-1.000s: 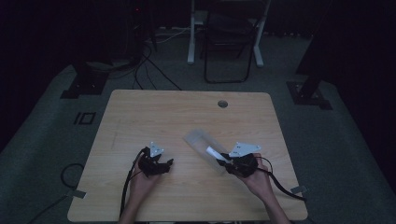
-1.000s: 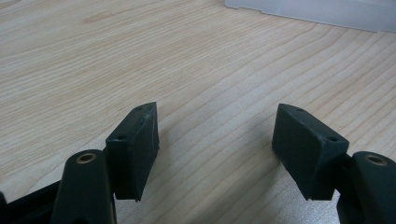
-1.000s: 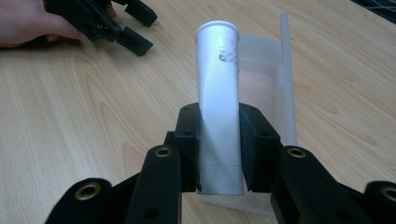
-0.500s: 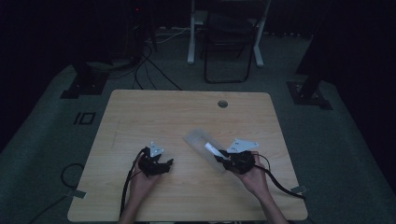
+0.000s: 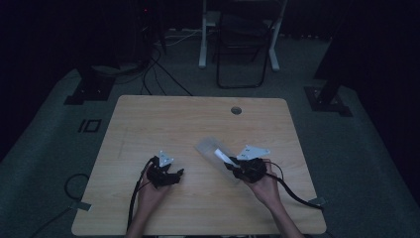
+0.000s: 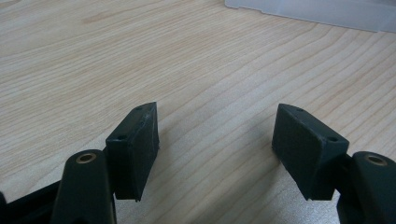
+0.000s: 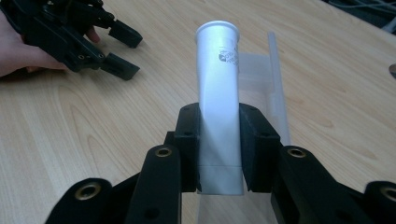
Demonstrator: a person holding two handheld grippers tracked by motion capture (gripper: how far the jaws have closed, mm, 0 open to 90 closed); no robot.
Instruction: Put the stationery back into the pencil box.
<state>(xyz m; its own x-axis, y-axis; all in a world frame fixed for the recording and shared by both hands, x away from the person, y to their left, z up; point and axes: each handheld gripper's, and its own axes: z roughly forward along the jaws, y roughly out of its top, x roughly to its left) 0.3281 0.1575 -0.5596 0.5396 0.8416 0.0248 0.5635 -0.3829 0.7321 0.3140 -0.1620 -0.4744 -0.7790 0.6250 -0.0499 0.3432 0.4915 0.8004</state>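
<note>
Silver tube [image 7: 218, 98] clamped in right gripper [image 7: 219, 149], held above one clear plastic box [image 5: 216, 154].

Count: one tube, one box, two grippers, one wooden table [image 5: 163, 124]. Box interior is hard to read through its clear walls. Left gripper [image 6: 215, 149] rests near the table's front edge, jaws wide, holding nothing. Compared with earlier frames, tube and box sit much as before.

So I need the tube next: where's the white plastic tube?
White plastic tube is clamped in the right gripper, above the clear plastic box, right of table centre.
</note>
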